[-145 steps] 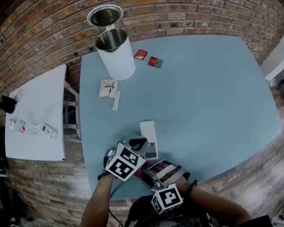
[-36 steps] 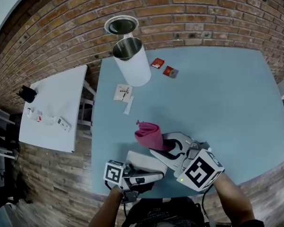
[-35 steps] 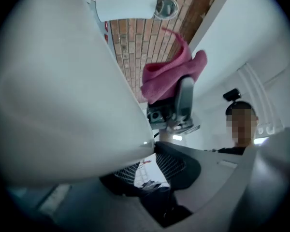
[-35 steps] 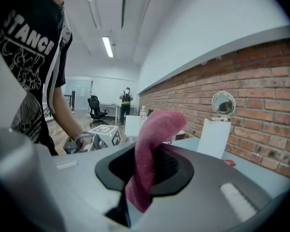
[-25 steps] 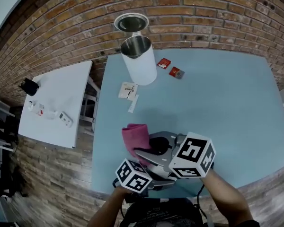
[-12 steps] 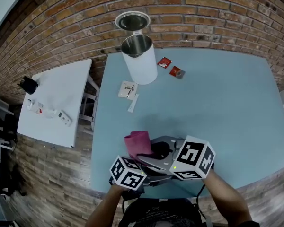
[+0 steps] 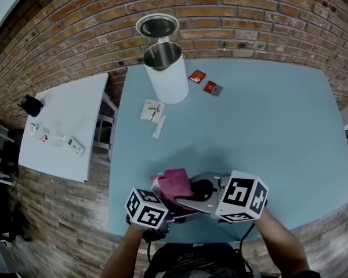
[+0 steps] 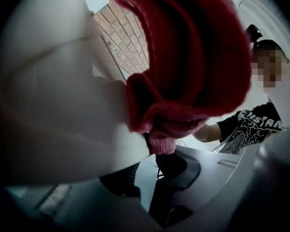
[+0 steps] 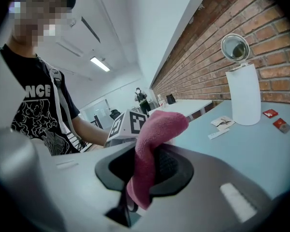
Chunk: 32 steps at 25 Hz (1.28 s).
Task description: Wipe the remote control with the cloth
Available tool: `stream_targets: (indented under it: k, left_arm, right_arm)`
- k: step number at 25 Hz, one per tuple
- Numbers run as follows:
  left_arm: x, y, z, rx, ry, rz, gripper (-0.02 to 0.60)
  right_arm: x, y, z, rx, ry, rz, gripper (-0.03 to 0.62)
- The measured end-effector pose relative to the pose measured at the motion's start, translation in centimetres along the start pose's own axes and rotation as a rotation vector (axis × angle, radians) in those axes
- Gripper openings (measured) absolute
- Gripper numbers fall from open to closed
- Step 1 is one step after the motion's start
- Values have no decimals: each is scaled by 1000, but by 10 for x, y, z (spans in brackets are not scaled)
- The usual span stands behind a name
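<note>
Head view: the right gripper (image 7: 190, 193) is bringing the pink cloth (image 7: 174, 182) down and back toward the person. A second ago the cloth was riding higher and further out over the blue table (image 7: 267, 126); now it is lying right over the nose of the left gripper (image 7: 169, 208), close to the table's near edge. That suggests the wiping stroke is only getting under way. Whatever the left gripper is carrying is sitting buried beneath the cloth here.

Left gripper view: its jaws are clamping the remote control (image 8: 53, 110), which is being held up off the table. It is filling the left half of the view as a pale, smooth, blurred slab with one faint seam. The cloth is pressing against its right-hand face in thick folds.

Right gripper view: the jaws are pinching the cloth's lower end tight, and the rest is standing up as a soft, plush roll.
</note>
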State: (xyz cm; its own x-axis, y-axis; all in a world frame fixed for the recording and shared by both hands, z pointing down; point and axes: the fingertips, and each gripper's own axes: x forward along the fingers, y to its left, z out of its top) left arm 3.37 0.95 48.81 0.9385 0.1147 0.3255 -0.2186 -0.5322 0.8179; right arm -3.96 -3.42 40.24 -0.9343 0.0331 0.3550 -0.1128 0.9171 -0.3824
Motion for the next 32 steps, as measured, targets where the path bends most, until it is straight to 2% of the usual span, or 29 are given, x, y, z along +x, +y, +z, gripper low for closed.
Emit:
stream_targets:
  k: [10,15,19,23,26,29,32]
  left_arm:
    - [-3,8,-1,-2,-3,13,106]
    - [0,10,-8,-31,18,18,107]
    - [16,16,-27,-135,76,16,107]
    - [27,31,-61,-269,238,107,107]
    - [25,38,-73,-367,325,170,109]
    - [25,36,-73,-447,341,136,107]
    - [30,27,-76,-509,386,34,109]
  right_arm:
    - [-23,2,-27,-6,69,4,75]
    - [-38,-3,-45,44,65,-38,75]
    - [-58,-20,-46,158,-81,-140,75]
    - [-85,-44,-57,269,-195,-294,75]
    - [-102,-50,-73,336,-233,-357,75]
    - [-114,-52,-86,411,-276,-382,75]
    - [-116,-52,-104,457,-276,-397,75]
